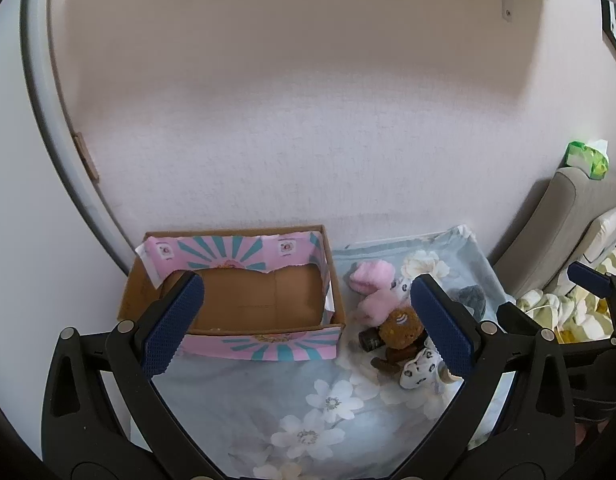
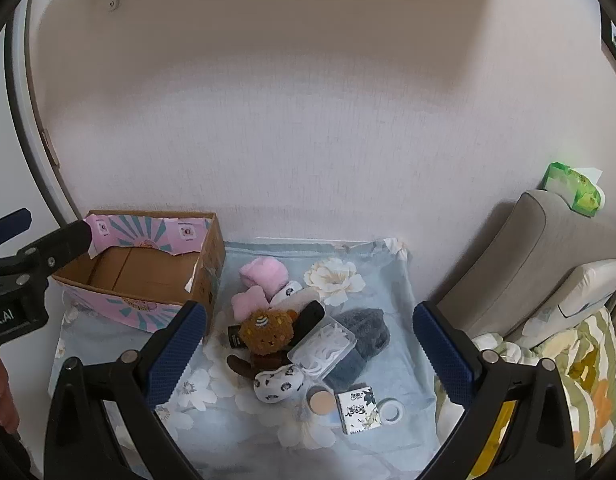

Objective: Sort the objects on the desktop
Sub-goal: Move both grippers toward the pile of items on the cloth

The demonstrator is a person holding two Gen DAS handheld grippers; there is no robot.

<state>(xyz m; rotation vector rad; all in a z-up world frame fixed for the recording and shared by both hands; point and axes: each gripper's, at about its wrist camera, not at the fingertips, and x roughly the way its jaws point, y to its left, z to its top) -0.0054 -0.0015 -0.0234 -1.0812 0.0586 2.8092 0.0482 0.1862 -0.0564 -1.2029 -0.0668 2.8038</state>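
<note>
Left wrist view: the left gripper hung over the table w/ both blue-padded fingers spread fully apart, nothing between them. Just beyond its left finger sat the open brown cardboard box w/ pink-and-teal sunburst print, its inside bare. Beyond the right finger, on the pale blue floral cloth, lay the pile: pink fluffy plush, brown plush toy w/ a striped patch, small dark bottle touching it, white fabric piece w/ black spots nearer the gripper, grey fuzzy slipper mostly hidden behind that finger. Far right edge showed one blue tip of the right gripper. Most of the pile's right half was cut off here.

Right wrist view: the right gripper also stood wide open and empty, pile framed directly between and beyond its fingers. This view gave what the other lacked: clear plastic box of white floss picks resting on the slipper, a small round jar w/ tan lid, a small square packet w/ black-and-gold print, a white tape roll, all near the gripper's right finger side. Box sat beyond the left finger, apart from the pile. Left gripper's black arm crossed the far left edge; a hand showed below it. A green tissue pack sat on the grey cushion far right.
</note>
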